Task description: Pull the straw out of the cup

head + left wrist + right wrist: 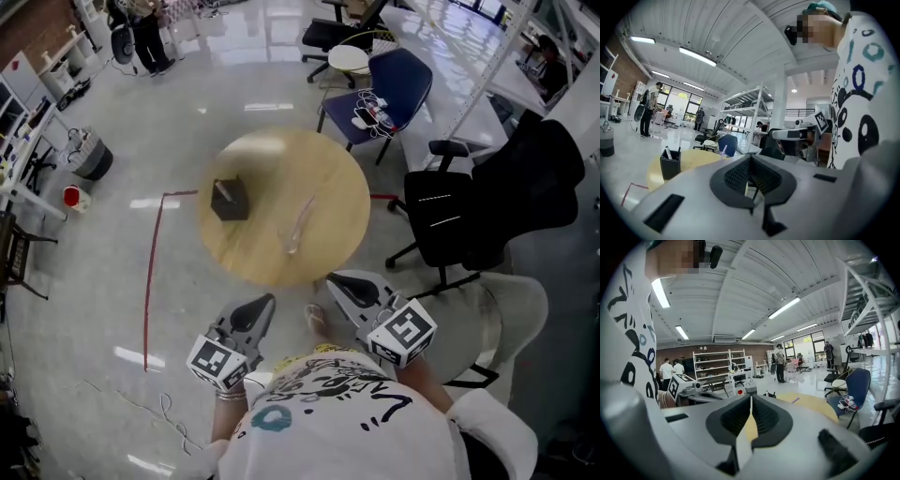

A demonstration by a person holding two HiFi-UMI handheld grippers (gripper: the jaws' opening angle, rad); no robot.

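A clear plastic cup [296,228] with a pale straw [306,211] stands on the round wooden table [309,169], right of centre. A black pen holder [230,199] sits at the table's left. Both grippers hang short of the table's near edge, close to my body. My left gripper [265,303] is shut with nothing in it. My right gripper [334,279] is shut and empty too. In the left gripper view the purple straw tip [724,151] shows just above the shut jaws, with the pen holder [670,164] to its left. The right gripper view shows the straw [795,400] above the table [813,405].
A blue chair [396,86] with cables on it stands beyond the table. A black office chair [469,211] is at the right, and a pale chair [511,309] is near my right arm. Red tape [150,281] marks the floor at the left. People stand far back [145,33].
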